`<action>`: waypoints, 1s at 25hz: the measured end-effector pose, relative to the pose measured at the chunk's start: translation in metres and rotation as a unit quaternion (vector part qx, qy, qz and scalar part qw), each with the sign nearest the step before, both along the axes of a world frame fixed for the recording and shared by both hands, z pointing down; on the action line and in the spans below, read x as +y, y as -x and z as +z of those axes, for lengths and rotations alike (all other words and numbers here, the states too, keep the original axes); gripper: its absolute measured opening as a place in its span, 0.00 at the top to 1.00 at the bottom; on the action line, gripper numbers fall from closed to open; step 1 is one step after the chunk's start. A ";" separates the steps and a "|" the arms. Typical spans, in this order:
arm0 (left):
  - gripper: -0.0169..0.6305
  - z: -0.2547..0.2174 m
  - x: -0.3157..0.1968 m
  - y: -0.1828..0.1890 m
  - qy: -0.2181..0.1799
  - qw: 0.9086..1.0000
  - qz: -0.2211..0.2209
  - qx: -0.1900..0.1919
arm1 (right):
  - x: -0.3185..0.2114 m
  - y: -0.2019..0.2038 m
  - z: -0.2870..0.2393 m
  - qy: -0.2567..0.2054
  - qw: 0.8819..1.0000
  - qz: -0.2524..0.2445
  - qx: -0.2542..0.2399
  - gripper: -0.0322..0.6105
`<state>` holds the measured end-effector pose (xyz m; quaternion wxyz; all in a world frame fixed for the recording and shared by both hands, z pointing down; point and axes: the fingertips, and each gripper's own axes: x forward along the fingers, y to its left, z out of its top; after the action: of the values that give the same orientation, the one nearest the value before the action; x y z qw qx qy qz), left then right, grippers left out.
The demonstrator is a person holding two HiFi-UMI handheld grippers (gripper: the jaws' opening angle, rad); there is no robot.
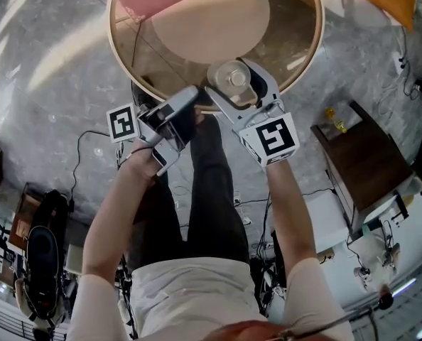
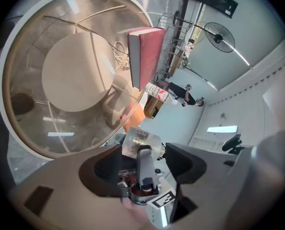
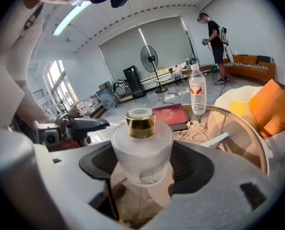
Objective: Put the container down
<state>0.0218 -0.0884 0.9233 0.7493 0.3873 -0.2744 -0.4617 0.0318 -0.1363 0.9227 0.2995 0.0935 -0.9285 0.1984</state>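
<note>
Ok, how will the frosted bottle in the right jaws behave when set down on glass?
Probably fragile: the frosted bottle looks like thick glass, so it is likely heavy for its size. Its smooth rounded wall may slip between the jaws. The squat body under a small gold cap should stand steadily, but glass on the glass table could chip.

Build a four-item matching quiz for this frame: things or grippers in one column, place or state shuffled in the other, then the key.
1. frosted bottle
2. red book
3. water bottle
4. left gripper

A. lying flat on the glass table
B. jaws apart, nothing between them
C. gripped by the right gripper
D. standing upright beyond the book

Pairs: 1-C, 2-A, 3-D, 4-B
</note>
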 end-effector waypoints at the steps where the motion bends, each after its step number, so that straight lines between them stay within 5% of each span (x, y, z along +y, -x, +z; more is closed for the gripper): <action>1: 0.54 0.003 0.002 0.005 0.003 1.000 -0.004 -0.001 | 0.000 0.001 0.005 -0.005 1.000 -0.002 0.009 0.43; 25: 0.54 0.052 0.013 0.026 0.025 1.000 -0.010 0.005 | -0.014 0.009 0.122 -0.043 0.995 0.029 0.082 0.43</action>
<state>-0.0043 -0.0752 0.9752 0.7556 0.3636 -0.2861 -0.4637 0.0232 -0.1500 1.0445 0.3642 0.1489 -0.9055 0.1588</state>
